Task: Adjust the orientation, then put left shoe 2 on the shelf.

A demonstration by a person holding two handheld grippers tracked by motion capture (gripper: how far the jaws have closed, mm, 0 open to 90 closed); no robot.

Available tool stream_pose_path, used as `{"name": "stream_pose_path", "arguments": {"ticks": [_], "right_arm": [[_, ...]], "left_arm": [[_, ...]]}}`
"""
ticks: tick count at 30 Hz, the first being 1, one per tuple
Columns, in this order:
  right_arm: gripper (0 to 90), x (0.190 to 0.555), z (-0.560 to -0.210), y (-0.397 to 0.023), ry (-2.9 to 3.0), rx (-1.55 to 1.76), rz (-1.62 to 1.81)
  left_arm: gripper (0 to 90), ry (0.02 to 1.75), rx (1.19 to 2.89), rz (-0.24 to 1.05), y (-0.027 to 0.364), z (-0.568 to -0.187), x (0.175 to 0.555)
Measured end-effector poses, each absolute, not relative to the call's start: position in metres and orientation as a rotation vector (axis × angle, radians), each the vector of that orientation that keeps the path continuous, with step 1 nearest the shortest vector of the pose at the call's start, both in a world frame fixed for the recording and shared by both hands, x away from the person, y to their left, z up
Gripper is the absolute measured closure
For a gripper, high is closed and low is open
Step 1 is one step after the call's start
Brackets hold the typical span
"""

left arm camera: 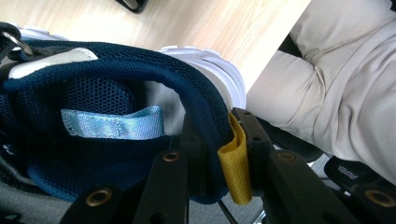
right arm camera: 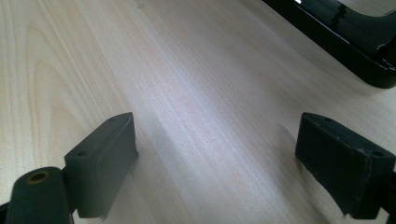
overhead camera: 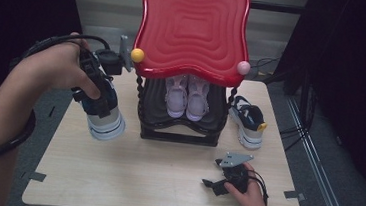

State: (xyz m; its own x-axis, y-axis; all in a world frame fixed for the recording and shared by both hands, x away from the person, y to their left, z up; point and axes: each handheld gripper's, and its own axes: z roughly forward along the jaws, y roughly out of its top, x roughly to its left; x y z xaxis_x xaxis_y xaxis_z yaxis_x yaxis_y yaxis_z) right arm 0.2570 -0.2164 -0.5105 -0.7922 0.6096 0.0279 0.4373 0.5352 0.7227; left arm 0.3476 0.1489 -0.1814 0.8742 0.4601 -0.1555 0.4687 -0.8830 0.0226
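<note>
No lettering, brand mark, number or sign can be read anywhere in these views. The navy sneaker (left arm camera: 116, 79) carries a pale blue tab inside its collar and a yellow heel loop, and both are blank; its mate (overhead camera: 248, 119) beside the red-topped shoe rack (overhead camera: 192, 28) shows no legible logo. The pale pink pair (overhead camera: 187, 97) on the rack's shelf and the bare wooden worktop (right arm camera: 187, 70) also bear no writing that can be made out.
</note>
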Motion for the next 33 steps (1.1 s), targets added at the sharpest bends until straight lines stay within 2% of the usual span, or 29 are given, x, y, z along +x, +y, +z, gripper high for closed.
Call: {"name": "stream_pose_path", "arguments": {"ticks": [33], "right_arm": [[11.7,0.258,-0.511,-0.217,2.549,0.883,1.105]], "left_arm": [[75.8,0.719,2.992,-0.046,0.131,-0.095,0.360]]}}
